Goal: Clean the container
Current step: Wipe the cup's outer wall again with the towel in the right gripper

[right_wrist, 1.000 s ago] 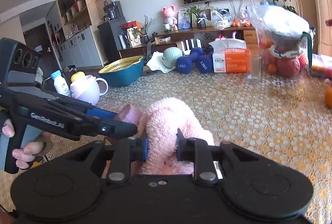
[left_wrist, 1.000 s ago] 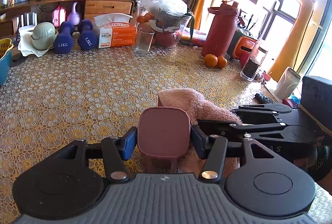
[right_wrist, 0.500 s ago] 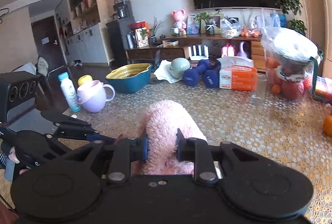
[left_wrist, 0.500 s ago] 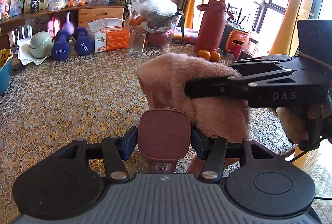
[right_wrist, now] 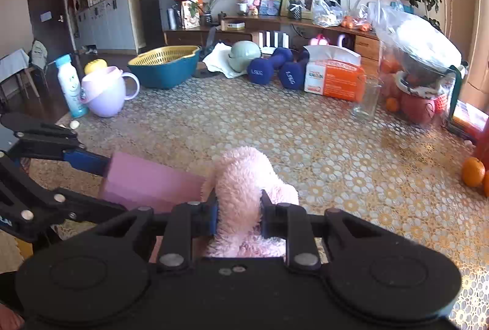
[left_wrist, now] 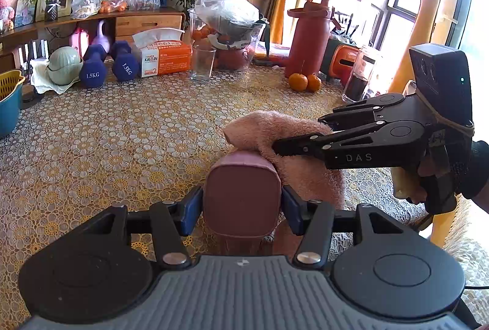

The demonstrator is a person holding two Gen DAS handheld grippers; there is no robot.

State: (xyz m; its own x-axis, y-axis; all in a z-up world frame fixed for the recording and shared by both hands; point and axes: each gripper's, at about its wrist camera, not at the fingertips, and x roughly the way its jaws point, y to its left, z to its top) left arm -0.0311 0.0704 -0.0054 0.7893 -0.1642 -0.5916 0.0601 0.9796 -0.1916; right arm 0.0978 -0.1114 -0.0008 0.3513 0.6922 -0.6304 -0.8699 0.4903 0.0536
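Between left tongs (left_wrist: 242,204), gripped, pink container (left_wrist: 243,201); right tongs (right_wrist: 239,216) clamp fluffy cloth (right_wrist: 244,207); only right view shows lilac cup (right_wrist: 105,96).

Matt, smooth pink plastic container (left_wrist: 242,201); fluffy pink cloth (right_wrist: 244,195) — lacy patterned tablecloth (left_wrist: 107,140).

We are seeing the cloth (left_wrist: 284,140) lying against the container's (left_wrist: 243,198) far end, above the table (left_wrist: 122,140), dumbbells (left_wrist: 105,65) standing behind.
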